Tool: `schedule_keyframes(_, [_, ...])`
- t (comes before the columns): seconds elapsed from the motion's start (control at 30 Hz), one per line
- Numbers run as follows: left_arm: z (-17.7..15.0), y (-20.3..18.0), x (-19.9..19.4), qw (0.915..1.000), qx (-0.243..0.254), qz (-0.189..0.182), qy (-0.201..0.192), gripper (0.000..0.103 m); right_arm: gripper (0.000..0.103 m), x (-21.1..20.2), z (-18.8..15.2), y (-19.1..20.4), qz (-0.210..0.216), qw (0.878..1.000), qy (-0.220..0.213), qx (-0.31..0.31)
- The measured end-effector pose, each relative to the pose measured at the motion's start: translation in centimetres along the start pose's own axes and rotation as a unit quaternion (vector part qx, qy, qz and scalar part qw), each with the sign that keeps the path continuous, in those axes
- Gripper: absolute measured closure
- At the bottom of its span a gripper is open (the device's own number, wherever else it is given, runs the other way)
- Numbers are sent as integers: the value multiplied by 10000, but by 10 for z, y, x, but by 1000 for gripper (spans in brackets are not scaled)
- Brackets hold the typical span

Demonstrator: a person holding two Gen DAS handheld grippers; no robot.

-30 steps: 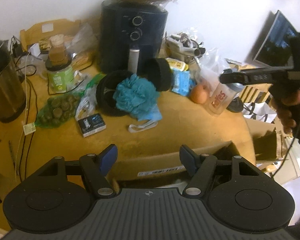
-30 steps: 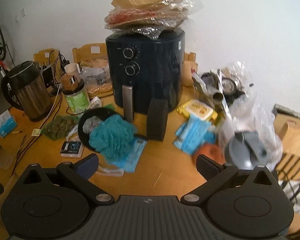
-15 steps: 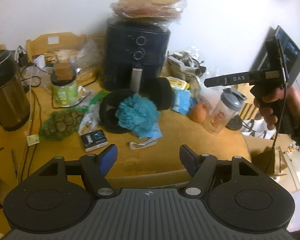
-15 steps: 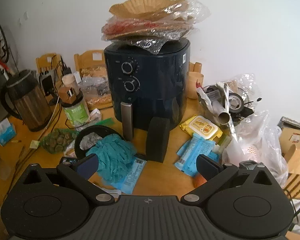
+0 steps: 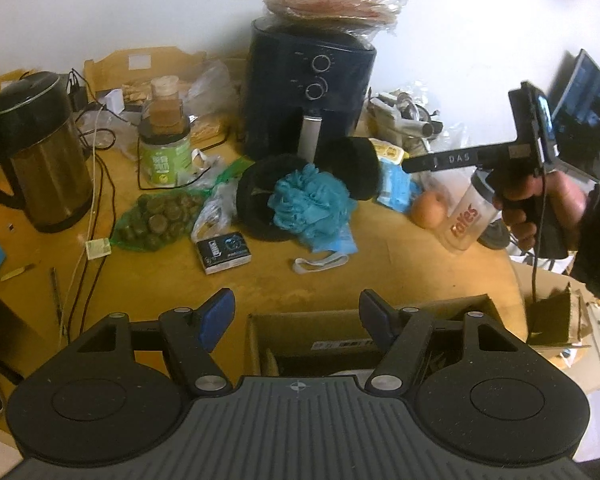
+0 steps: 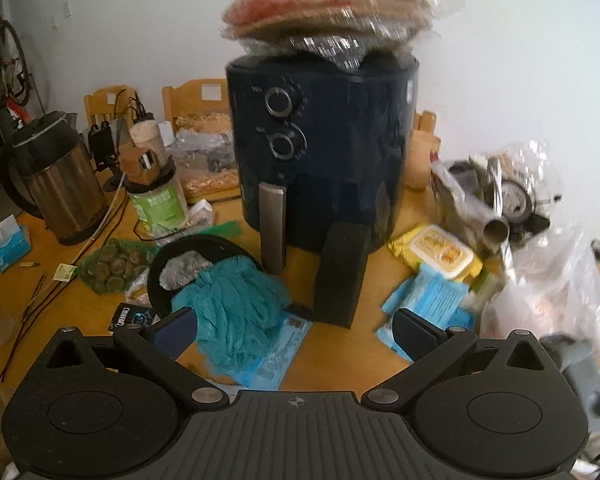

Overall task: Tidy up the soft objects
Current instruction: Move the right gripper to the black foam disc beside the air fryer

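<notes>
The left claw (image 5: 294, 312) hangs with its two blue-padded fingers apart and nothing between them, above an open cardboard box (image 5: 340, 344) at the near edge of the wooden tabletop (image 5: 148, 280). The right claw (image 6: 292, 330) also stands apart and empty. From the left wrist view it shows at 3 o'clock, gripped by a hand (image 5: 540, 204).

One teal mesh bath pouf (image 6: 228, 304), ruffled and soft, lies at the centre of the tabletop, just ahead of the right claw, partly resting on one round black pan (image 6: 172, 256) at its 10 o'clock. One upright black foam block (image 6: 340, 276), rectangular and matte, stands just beside the pouf at its 3 o'clock, in front of one dark, rounded air fryer (image 6: 320, 148) with two dials. Crinkled plastic-wrapped paper liners (image 6: 328, 12) are stacked on top of the fryer. One steel kettle (image 6: 60, 184) stands at 9 o'clock, and one yellow wipes pack (image 6: 436, 252) lies at 3 o'clock.
</notes>
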State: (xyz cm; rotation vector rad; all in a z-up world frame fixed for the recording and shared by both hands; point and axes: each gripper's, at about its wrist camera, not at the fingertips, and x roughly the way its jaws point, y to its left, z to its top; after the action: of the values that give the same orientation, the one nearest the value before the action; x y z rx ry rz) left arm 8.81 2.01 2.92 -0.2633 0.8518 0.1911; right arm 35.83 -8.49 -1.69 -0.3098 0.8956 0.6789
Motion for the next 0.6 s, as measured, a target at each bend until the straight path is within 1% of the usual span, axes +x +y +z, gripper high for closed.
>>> schedule_keyframes(0.17, [-5, 8, 0, 9998, -169, 87, 52, 35, 0, 22, -13, -13, -94, 9997, 187, 121])
schedule_keyframes(0.27, [-8, 11, 2, 9994, -306, 132, 99, 35, 0, 34, -18, -23, -116, 9990, 286, 316])
schedule_keyframes(0.33, [-10, 13, 3, 9990, -388, 158, 143, 35, 0, 42, -21, -26, -195, 9988, 321, 315])
schedule_keyframes(0.43, [-13, 15, 5, 9982, -524, 216, 205, 35, 0, 53, -25, -26, -334, 9987, 298, 236])
schedule_keyframes(0.6, [-14, 18, 5, 9965, -709, 374, 247, 35, 0, 68, -23, -24, -288, 9994, 69, 173])
